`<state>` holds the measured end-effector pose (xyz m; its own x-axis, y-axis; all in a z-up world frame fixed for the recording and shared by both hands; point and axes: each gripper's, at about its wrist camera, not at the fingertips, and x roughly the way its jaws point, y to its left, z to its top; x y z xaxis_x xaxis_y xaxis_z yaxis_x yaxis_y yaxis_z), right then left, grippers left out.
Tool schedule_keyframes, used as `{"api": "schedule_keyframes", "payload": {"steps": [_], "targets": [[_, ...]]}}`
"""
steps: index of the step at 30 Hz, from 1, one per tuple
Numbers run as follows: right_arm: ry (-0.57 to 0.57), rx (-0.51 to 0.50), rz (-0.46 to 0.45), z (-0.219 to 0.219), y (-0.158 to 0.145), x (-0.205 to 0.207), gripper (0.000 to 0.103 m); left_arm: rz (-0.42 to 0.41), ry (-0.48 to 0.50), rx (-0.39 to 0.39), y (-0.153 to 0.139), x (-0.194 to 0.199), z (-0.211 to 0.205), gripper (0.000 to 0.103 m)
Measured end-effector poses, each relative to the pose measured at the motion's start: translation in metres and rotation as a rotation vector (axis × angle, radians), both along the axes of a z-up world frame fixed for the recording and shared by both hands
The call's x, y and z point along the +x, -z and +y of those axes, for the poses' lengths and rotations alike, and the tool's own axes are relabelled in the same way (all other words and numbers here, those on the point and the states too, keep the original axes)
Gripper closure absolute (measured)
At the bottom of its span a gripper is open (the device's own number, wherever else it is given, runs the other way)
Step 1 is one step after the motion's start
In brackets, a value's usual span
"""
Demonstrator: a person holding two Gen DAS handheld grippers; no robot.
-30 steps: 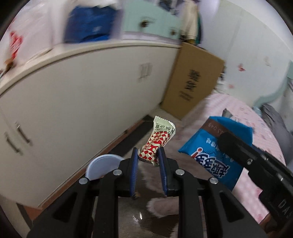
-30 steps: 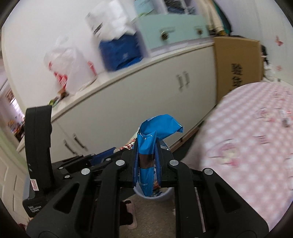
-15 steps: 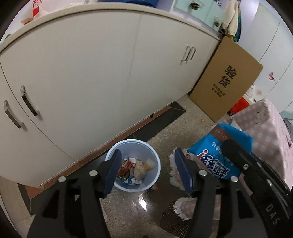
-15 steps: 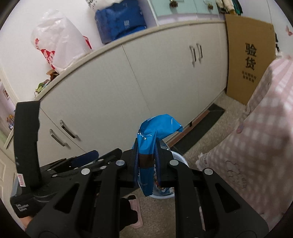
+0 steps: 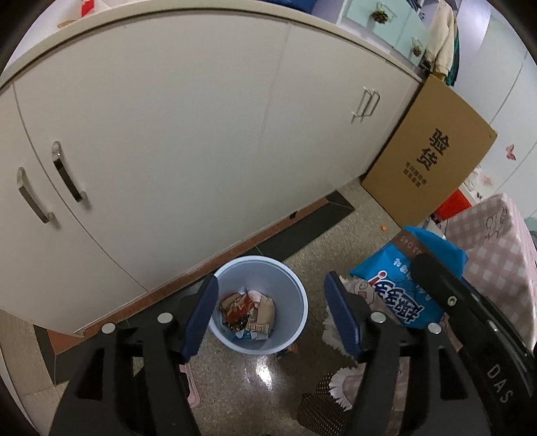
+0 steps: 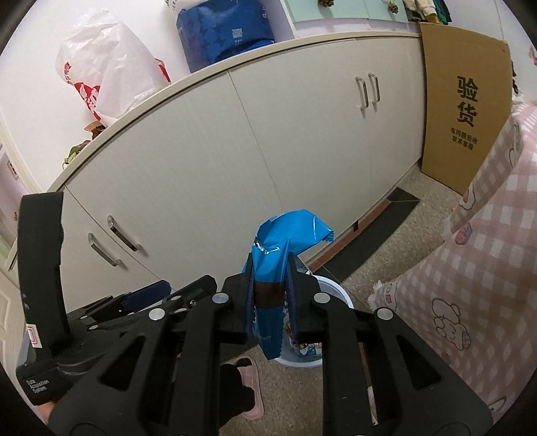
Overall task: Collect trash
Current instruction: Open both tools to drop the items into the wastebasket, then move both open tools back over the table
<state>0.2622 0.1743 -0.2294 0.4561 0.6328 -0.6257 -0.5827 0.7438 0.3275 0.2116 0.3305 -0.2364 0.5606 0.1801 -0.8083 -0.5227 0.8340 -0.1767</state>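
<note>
- We see the left gripper [image 5: 270, 313] above the bin [image 5: 291, 341], its blue-padded jaws spread wide with nothing between them; they have just been opening.
- The bin, a pale blue plastic pail, stands on the speckled floor [image 5: 235, 395] just in front of the cabinet [image 5: 188, 141] plinth. Crumpled wrappers [image 5: 246, 313] lie at its bottom, among them a red-and-white one.
- Our right gripper [image 6: 270, 295] pinches a blue snack bag [image 6: 285, 234] between its jaws: the pads press on the bag's brown band, its torn top rises above the fingers and its lower end hangs below them.
- In the left wrist view the same snack bag [image 5: 402, 295] appears to the right of the bin, beside the right tool's black body.
- In the right wrist view the bin's white-looking rim [image 6: 335, 288] shows behind and below the held bag, so the bag hangs over or just beside the pail; we cannot tell which.
- A cardboard sheet [image 5: 433, 157] printed with black characters leans at the cabinet's far end.
- A pink checked cloth [image 6: 476, 261] hangs at the right edge, near the bin.
- A pink slipper [image 6: 250, 385] rests on the floor beneath the right tool.
- A white plastic bag [image 6: 104, 70] and a blue pack [image 6: 225, 32] sit on the cabinet top.
</note>
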Motion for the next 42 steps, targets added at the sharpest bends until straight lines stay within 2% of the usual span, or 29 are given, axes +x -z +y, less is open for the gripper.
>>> {"api": "schedule_keyframes", "payload": {"steps": [1, 3, 4, 5, 14, 18, 23, 30, 35, 40, 42], "targets": [[-0.001, 0.006, -0.004, 0.001, 0.000, 0.001, 0.085, -0.004, -0.009, 0.001, -0.001, -0.001, 0.001, 0.036], [-0.006, 0.028, -0.004, 0.004, 0.000, 0.004, 0.073, -0.008, -0.045, 0.008, -0.003, -0.003, 0.005, 0.036], [0.011, 0.038, -0.003, 0.003, 0.001, 0.007, 0.049, -0.004, -0.068, 0.015, -0.004, -0.004, 0.007, 0.035], [0.025, 0.044, -0.002, 0.002, 0.002, 0.009, 0.035, -0.003, -0.076, 0.012, -0.004, -0.005, 0.009, 0.034], [0.049, 0.038, -0.032, -0.013, -0.012, 0.003, 0.036, -0.016, -0.059, -0.014, -0.017, -0.003, 0.001, 0.034], [0.087, 0.053, -0.080, -0.041, -0.038, -0.005, 0.036, -0.056, -0.011, 0.001, -0.037, -0.002, -0.021, 0.034], [0.159, 0.071, -0.146, -0.092, -0.077, -0.012, 0.036, -0.111, 0.096, 0.006, -0.072, 0.010, -0.067, 0.033], [0.336, 0.082, -0.190, -0.209, -0.116, -0.012, 0.036, -0.159, 0.294, 0.065, -0.112, 0.042, -0.171, 0.030], [0.500, 0.067, -0.163, -0.294, -0.114, -0.001, 0.036, -0.149, 0.406, 0.088, -0.119, 0.073, -0.244, 0.029], [0.592, 0.065, -0.065, -0.350, -0.091, 0.024, 0.036, -0.092, 0.512, 0.102, -0.108, 0.107, -0.298, 0.029], [0.602, 0.059, -0.022, -0.360, -0.081, 0.037, 0.037, -0.079, 0.533, 0.102, -0.104, 0.116, -0.309, 0.029]]}}
